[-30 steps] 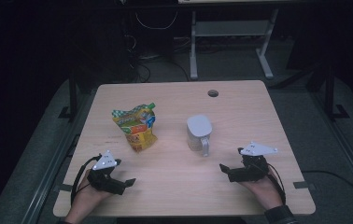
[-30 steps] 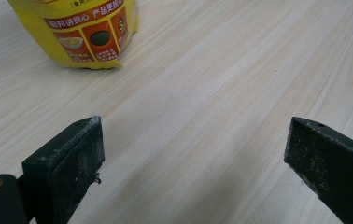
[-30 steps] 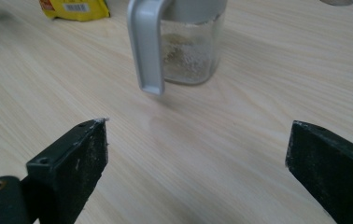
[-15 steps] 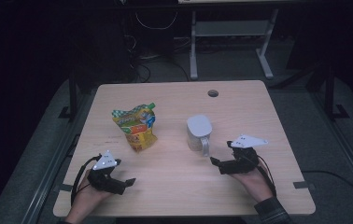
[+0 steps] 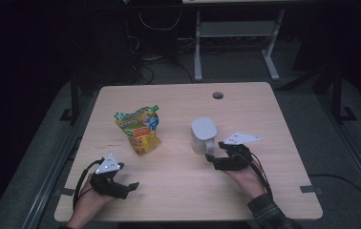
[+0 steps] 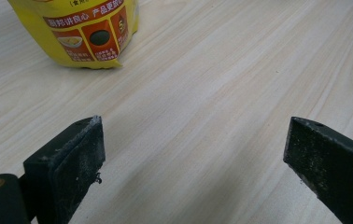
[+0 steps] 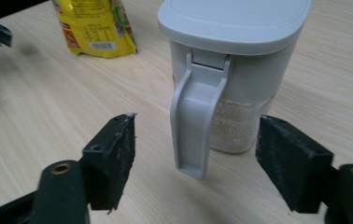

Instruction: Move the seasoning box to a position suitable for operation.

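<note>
Right gripper (image 7: 195, 154) spread wide around the handle (image 7: 198, 126) of the lidded grey jug (image 5: 203, 135), mid-table beside the yellow pouch (image 5: 139, 130). Left gripper (image 6: 193, 154) likewise released (idle, near edge). Risked tipping the jug if clamped off-centre.

Right gripper (image 5: 213, 161): moved across the table toward 10 o'clock, from near the 4 o'clock edge to just beside the jug (image 5: 203, 135). Jaws now spread either side of the jug's handle (image 7: 194, 128), not touching it. Right hand (image 5: 245, 175): carried forward with it.
</note>
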